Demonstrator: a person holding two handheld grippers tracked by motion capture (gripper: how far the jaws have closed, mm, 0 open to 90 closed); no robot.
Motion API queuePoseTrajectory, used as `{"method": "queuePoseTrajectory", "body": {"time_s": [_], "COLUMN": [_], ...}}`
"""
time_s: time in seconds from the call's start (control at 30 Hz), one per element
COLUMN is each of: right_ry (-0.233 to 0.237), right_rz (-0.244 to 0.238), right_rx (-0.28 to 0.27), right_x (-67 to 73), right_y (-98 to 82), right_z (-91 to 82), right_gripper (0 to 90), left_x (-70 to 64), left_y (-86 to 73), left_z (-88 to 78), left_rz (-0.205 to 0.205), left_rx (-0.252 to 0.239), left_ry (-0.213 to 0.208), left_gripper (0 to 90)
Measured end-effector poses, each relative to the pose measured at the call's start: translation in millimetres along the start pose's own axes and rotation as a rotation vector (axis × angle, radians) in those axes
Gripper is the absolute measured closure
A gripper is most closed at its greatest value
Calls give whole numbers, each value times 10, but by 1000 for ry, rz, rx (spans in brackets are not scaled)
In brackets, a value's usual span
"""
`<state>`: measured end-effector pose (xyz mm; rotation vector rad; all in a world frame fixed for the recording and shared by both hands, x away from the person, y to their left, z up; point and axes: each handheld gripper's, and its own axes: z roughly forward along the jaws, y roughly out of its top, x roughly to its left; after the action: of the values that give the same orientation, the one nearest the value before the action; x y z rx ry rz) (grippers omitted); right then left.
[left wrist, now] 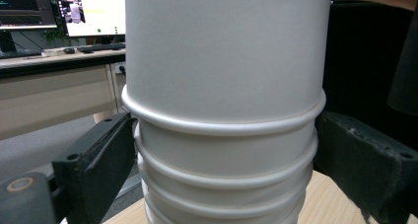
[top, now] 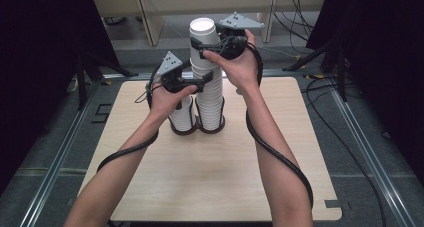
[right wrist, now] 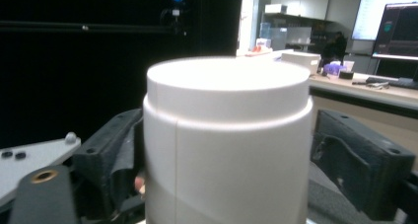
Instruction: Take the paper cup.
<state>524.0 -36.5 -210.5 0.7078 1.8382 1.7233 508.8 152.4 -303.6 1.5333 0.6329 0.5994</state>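
Your left gripper (top: 204,80) has its jaws around the tall stack of white paper cups (top: 209,87), partway up; in the left gripper view both black jaws press the stack (left wrist: 224,150) at its rolled rims. Your right gripper (top: 200,48) sits higher, its jaws on either side of the top cup (top: 202,39). In the right gripper view the top cup (right wrist: 226,135) stands between the jaws, but you cannot tell whether they touch it or only flank it.

Below your left gripper, your left hand (top: 167,99) covers most of a shorter stack of cups (top: 182,116), so its height is hard to judge. Both stacks stand in a dark two-ring holder (top: 197,129) on the light wooden table (top: 210,172).

The high view shows the grey three-cornered plates on both grippers and cables trailing down your forearms. Behind the stack, the left gripper view shows a desk with lit monitors (left wrist: 91,12); the right gripper view shows a dark backdrop and a blurred room with screens (right wrist: 394,21).
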Motion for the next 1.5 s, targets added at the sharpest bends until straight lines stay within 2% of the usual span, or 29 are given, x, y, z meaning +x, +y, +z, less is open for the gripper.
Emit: {"method": "queuePoseTrajectory", "body": {"time_s": [0.13,0.2,0.5,0.73,0.8,0.87,0.97,1.0,1.03,1.2,1.3,1.33,1.5], "right_ry": [4,9,28,27,30,26,24,28,27,24,16,21,19], "right_rz": [0,14,10,3,9,-4,0,16,-3,4,-15,4,-6], "right_rx": [-1,4,5,5,1,-13,-31,-38,-46,-69,-93,-121,-149], "right_x": [-14,-7,-10,-11,-10,-18,-18,-6,-18,-1,-11,7,2], "right_y": [23,17,-12,-9,-10,-2,24,42,56,117,158,190,271], "right_z": [5,14,31,23,19,15,4,-3,-4,-25,-48,-66,-131], "right_gripper": [164,168,224,235,237,239,241,241,242,243,244,245,246], "left_x": [2,-2,-1,-2,-7,-10,-9,-9,-9,7,3,4,5], "left_y": [1,6,17,27,31,32,36,37,38,43,44,44,45], "left_z": [4,6,1,1,0,1,3,3,3,-4,-1,0,0], "left_rz": [0,1,11,20,40,34,35,36,34,55,48,49,50], "left_rx": [0,-2,6,6,11,12,13,13,13,28,23,23,23], "left_ry": [-1,-1,-2,-1,6,3,4,4,4,7,7,7,6], "left_gripper": [78,78,80,82,82,83,83,83,83,82,82,82,82]}}
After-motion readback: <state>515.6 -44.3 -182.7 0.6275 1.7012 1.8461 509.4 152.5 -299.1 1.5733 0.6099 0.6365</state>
